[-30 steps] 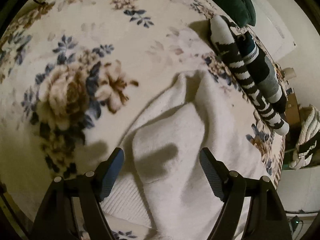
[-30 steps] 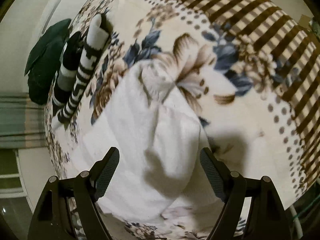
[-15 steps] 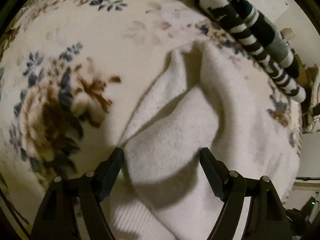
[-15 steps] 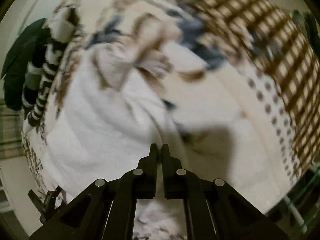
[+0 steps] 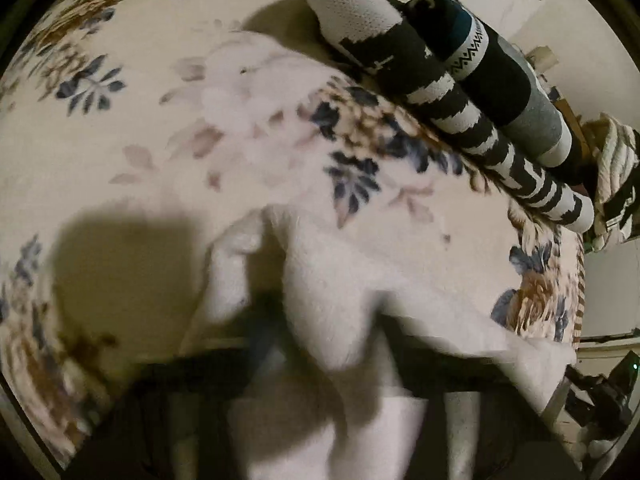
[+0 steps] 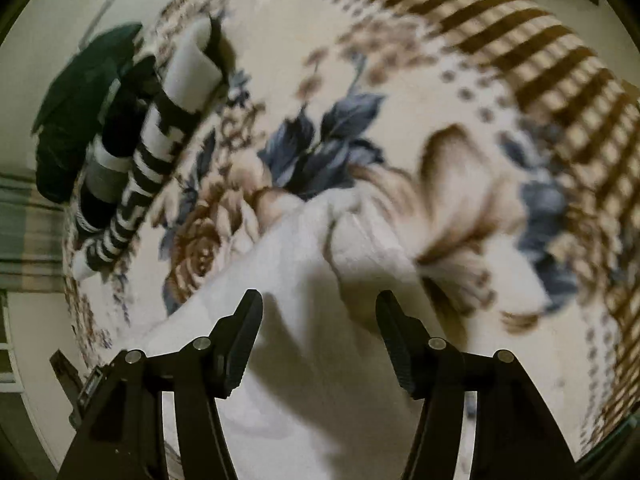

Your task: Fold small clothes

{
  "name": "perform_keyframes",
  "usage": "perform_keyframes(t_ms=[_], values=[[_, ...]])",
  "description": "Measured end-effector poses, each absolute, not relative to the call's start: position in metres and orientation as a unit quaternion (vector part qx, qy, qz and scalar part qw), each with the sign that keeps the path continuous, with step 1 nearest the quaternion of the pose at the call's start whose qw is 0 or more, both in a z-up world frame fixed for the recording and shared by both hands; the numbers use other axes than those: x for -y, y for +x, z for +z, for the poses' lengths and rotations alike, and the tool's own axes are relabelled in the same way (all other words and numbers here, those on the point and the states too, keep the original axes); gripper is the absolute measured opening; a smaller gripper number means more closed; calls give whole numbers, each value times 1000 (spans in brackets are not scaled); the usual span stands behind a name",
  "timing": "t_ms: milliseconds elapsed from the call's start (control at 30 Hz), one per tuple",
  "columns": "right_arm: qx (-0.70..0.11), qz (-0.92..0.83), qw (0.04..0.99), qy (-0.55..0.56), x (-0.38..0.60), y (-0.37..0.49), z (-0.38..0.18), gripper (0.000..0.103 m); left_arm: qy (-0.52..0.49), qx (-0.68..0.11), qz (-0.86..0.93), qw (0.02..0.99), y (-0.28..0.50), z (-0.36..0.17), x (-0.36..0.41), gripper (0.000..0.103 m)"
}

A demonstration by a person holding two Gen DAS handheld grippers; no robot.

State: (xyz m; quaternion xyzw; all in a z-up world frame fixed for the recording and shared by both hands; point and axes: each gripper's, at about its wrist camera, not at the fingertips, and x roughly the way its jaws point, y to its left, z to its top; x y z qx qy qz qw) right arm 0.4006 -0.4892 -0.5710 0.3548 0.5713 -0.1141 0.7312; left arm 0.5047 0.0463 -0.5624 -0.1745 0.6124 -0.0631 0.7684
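A white fluffy sock (image 5: pixel 332 292) lies on the floral blanket (image 5: pixel 140 128). In the left wrist view the sock fills the bottom middle and covers my left gripper (image 5: pixel 320 364), whose dark fingers are blurred behind the cloth; it looks shut on the sock. In the right wrist view the same white sock (image 6: pixel 304 264) runs between the fingers of my right gripper (image 6: pixel 319 312), which is open with the cloth lying loose between the jaws.
Folded socks lie in a row at the blanket's edge: a black-and-white patterned one (image 5: pixel 440 92) and a dark teal and grey one (image 5: pixel 504 64); they also show in the right wrist view (image 6: pixel 152 152). A dark green cloth (image 6: pixel 80 104) lies behind them.
My left gripper has closed on the white sock and pulled it along, with motion blur. My right gripper shut half a second ago and has opened again, letting the sock go.
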Motion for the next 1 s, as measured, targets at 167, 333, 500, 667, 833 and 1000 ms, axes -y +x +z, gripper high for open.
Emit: perform_keyframes(t_ms=[167,333,500,667,833,1000], values=[[-567,-145,762,277,479,411,-557,12,-161,-589,-52,790,495,-555,-58,13],[-587,-143,736,307,493,420,-574,13,-239,-611,-83,750,502,-565,-74,20],[-577,-118,737,332,485,407,-558,37,-271,-593,-105,751,464,-534,-95,44],[-593,-114,724,334,474,391,-573,43,-212,-614,-87,755,432,-559,-84,16],[-584,-138,730,327,476,388,-582,26,-194,-569,-37,798,400,-540,-105,5],[-599,-130,728,306,475,392,-584,26,-268,-606,5,749,382,-572,-152,1]])
